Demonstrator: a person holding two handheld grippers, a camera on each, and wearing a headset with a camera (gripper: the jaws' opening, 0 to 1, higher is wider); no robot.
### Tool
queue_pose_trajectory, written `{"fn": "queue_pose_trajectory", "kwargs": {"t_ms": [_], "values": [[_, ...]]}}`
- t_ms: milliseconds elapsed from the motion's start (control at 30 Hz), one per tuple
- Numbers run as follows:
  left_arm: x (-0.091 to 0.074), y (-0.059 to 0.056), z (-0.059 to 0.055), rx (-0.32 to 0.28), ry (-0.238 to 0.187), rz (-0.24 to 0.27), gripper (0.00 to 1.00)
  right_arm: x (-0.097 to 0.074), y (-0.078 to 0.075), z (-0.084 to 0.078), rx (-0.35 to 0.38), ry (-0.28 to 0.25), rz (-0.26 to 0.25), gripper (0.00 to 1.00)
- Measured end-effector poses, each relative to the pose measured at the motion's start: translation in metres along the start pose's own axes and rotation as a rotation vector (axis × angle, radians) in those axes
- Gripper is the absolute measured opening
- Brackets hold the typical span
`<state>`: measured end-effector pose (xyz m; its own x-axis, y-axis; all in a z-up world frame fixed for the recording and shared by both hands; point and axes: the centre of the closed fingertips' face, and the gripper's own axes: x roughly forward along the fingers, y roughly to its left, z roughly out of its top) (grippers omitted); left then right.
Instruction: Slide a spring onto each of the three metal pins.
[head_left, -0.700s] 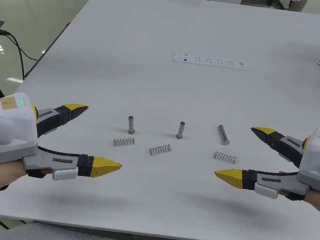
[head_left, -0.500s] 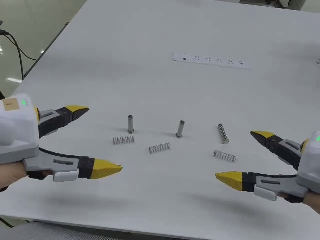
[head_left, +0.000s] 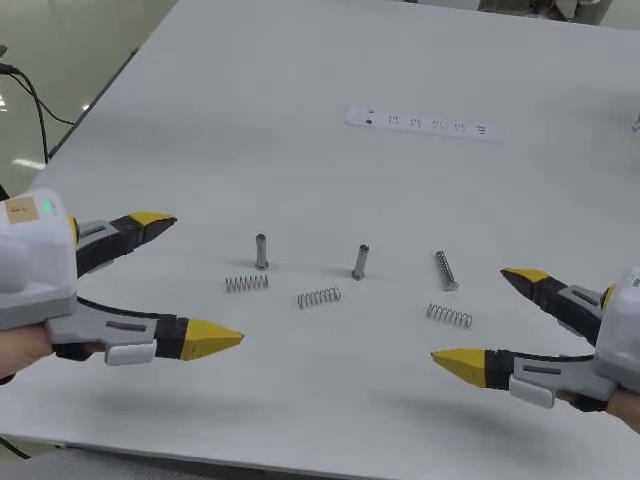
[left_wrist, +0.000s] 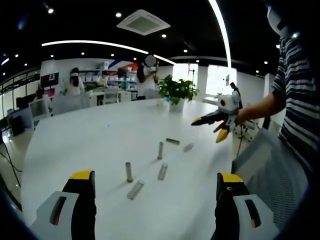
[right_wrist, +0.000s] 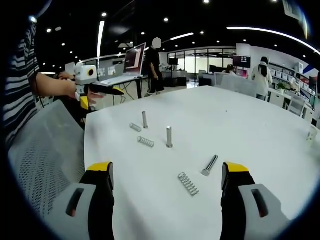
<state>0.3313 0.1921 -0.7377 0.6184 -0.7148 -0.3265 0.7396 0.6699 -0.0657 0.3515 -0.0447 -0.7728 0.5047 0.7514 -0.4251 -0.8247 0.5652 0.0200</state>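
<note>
Two metal pins stand upright on the white table, one (head_left: 261, 251) to the left and one (head_left: 361, 261) in the middle. A third pin (head_left: 446, 270) lies on its side to the right. Three loose springs lie in front of them: left (head_left: 247, 284), middle (head_left: 319, 297) and right (head_left: 449, 316). My left gripper (head_left: 190, 278) is open, left of the parts and clear of them. My right gripper (head_left: 480, 316) is open, just right of the right spring. The right gripper view has the fallen pin (right_wrist: 210, 165) and nearest spring (right_wrist: 188, 183) between its fingertips (right_wrist: 100, 167).
A white power strip (head_left: 424, 124) lies farther back on the table (head_left: 300, 120). The table's near edge runs close under both grippers. Black cables (head_left: 35, 100) hang beyond the left edge. Other people and desks stand in the background (left_wrist: 145, 75).
My right gripper has dropped slightly toward the near edge. Pins, springs and the left gripper stay where they were.
</note>
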Motion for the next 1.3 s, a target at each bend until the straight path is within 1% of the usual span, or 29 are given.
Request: {"fn": "queue_pose_trajectory", "kwargs": {"t_ms": [167, 633, 800, 933, 1300], "values": [[0.0, 0.0, 0.0, -0.004, 0.0, 0.0, 0.98, 0.001, 0.001, 0.0, -0.005, 0.006, 0.006, 0.89], [-0.004, 0.002, -0.002, -0.01, -0.001, 0.009, 0.98, 0.002, -0.004, -0.002, -0.009, 0.012, 0.01, 0.89], [-0.003, 0.001, -0.004, -0.014, 0.002, 0.006, 0.98, 0.002, -0.004, -0.003, -0.006, 0.012, 0.012, 0.89], [-0.002, -0.001, -0.008, -0.014, 0.012, 0.001, 0.98, 0.003, -0.003, -0.009, -0.003, 0.023, 0.012, 0.89], [-0.003, 0.0, -0.006, -0.019, 0.002, 0.005, 0.98, 0.002, -0.003, -0.01, 0.002, 0.028, 0.01, 0.88]]}}
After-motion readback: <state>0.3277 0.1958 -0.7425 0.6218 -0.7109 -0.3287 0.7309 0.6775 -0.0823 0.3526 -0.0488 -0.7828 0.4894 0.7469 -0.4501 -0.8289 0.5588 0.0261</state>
